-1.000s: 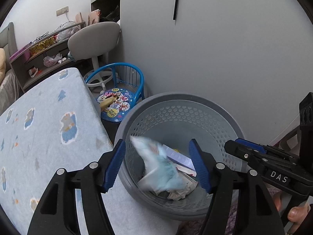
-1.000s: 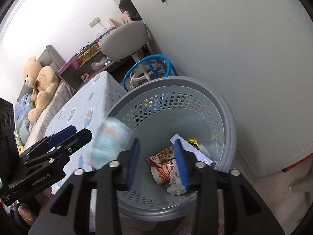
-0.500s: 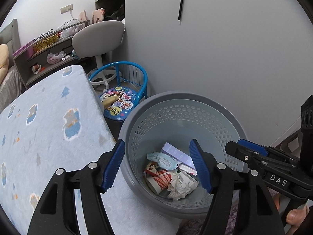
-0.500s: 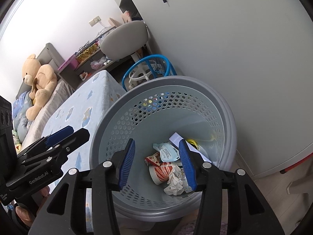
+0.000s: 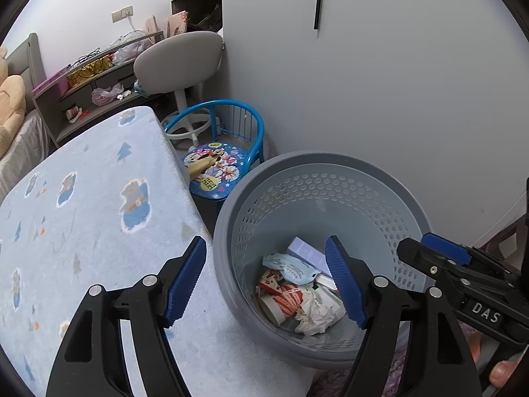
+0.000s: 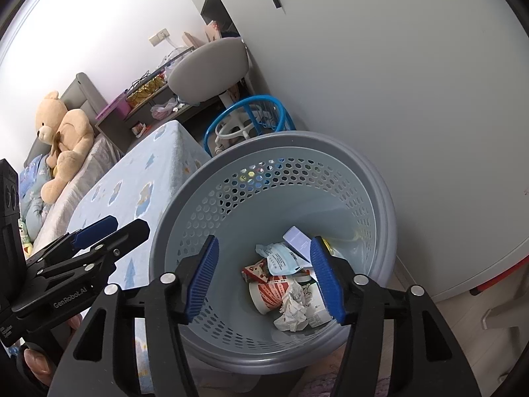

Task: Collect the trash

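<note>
Both tongs empty, blue pads spread apart: left gripper (image 5: 266,281) and right gripper (image 6: 264,276) poised above the round grey perforated plastic bin (image 5: 390,178). Light-blue crinkled wrapper (image 5: 289,266) lying below, between the pads, atop cups and paper. Long axis roughly crosswise to the fingers. No stray trash in view; collecting seemingly done.

left hand-held gripper (image 5: 266,284) agape, right hand-held gripper (image 6: 264,276) agape, both empty

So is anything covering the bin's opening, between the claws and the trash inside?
No. The grey bin has no lid, and nothing visible lies across its mouth. The left claw and right claw are both open and empty above the trash at the bottom.
</note>
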A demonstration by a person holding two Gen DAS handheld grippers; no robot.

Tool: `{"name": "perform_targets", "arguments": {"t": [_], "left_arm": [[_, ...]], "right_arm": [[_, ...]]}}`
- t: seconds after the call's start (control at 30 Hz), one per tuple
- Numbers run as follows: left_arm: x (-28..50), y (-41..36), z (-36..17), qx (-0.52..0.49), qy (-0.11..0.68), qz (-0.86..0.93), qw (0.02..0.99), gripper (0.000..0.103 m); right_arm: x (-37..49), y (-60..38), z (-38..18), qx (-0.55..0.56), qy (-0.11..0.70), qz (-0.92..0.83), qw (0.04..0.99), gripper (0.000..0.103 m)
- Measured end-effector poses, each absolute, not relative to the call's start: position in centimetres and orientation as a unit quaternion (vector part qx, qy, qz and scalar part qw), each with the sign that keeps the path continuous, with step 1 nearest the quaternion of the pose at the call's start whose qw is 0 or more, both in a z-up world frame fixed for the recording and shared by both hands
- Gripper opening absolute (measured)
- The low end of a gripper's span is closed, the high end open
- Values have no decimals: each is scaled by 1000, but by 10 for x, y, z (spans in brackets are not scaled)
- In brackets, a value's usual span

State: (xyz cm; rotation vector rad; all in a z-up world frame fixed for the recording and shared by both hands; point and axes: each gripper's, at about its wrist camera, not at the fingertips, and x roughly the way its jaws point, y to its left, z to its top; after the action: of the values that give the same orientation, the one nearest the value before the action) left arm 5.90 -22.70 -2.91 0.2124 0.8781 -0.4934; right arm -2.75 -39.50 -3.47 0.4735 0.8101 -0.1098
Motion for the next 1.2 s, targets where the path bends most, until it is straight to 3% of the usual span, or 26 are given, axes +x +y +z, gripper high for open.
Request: {"name": "perform_targets", "arguments": {"t": [0.3,0.57,1.2], "left_arm": [[58,-227,-28,111,416,-211,877,76],[58,-227,-29,112,419,-198,879,76],[53,-227,-32,110,422,-190,880,76]], "right_arm": [[-31,-394,-33,216,383,-68,896,74],[-30,-387,-32,198,385,-75,898,81],[-30,-384,-31,189,390,-96,896,86]]}}
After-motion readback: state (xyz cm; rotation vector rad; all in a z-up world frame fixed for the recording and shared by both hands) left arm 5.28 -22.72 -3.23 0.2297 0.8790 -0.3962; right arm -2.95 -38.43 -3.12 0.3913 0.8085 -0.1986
